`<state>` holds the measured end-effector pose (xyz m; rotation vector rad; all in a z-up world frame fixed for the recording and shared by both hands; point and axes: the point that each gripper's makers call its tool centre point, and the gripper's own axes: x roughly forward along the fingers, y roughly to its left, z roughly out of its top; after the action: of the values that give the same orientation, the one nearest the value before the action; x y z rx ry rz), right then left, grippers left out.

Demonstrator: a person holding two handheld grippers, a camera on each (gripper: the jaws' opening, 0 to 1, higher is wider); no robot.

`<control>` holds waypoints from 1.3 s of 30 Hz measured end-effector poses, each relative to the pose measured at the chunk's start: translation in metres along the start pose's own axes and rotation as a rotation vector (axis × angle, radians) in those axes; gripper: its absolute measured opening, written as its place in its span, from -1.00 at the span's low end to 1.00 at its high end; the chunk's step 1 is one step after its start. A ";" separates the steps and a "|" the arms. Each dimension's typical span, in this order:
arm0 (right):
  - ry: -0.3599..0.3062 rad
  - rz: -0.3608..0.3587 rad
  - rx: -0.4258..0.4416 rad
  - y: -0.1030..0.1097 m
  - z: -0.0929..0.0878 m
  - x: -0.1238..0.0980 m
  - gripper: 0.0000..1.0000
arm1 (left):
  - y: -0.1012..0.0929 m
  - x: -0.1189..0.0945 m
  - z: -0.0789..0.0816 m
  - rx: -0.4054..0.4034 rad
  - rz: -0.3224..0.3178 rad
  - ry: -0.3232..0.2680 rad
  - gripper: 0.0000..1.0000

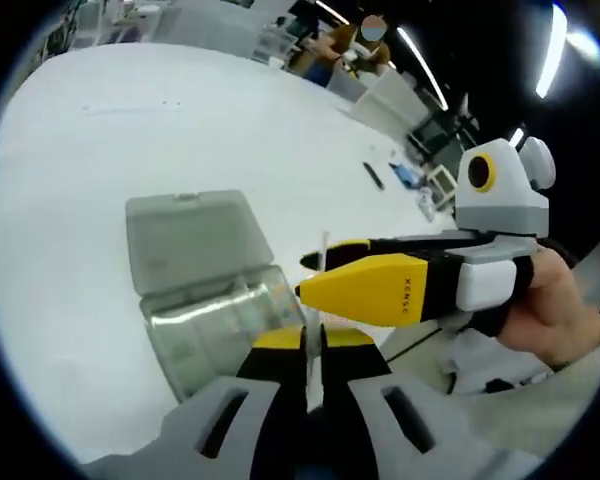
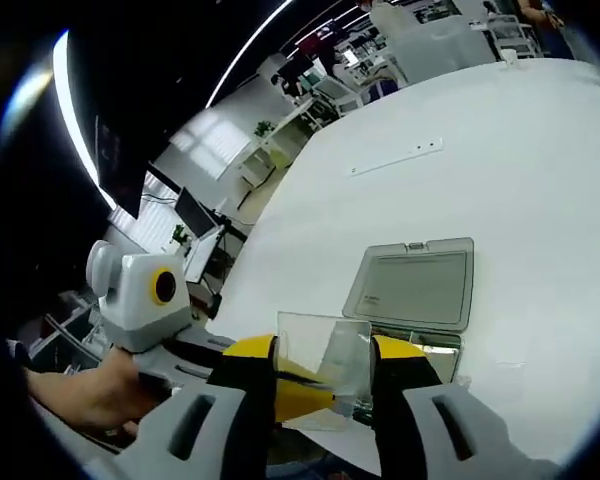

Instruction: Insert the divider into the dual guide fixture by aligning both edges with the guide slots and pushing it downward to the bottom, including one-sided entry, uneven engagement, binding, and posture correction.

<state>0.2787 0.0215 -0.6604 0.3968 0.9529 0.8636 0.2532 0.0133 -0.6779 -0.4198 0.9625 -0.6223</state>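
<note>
A thin clear divider is held above the white table. It appears edge-on in the left gripper view, and my left gripper is shut on its two faces. My right gripper is shut on the divider's two side edges. It enters the left gripper view from the right. The left gripper comes into the right gripper view from the left, behind the plate. Below lies the clear guide fixture box with its lid open flat on the table. The same box and lid lie just beyond the divider.
A hand holds the right gripper near the table's edge. A black pen-like item and small clutter lie far off on the table. A thin strip lies farther out. A person sits in the background.
</note>
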 end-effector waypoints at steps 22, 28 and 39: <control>-0.028 0.088 0.068 0.004 0.003 -0.004 -0.38 | -0.009 -0.002 -0.006 -0.078 -0.101 0.038 -1.00; -0.038 0.101 0.073 0.007 0.004 -0.004 -0.40 | -0.007 -0.006 -0.005 -0.090 -0.096 0.045 -1.00; -0.049 0.131 0.069 0.009 0.003 -0.005 -0.34 | 0.003 -0.011 -0.003 -0.112 -0.059 0.053 -0.99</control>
<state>0.2756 0.0235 -0.6506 0.5423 0.9205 0.9375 0.2474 0.0226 -0.6744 -0.5346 1.0417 -0.6373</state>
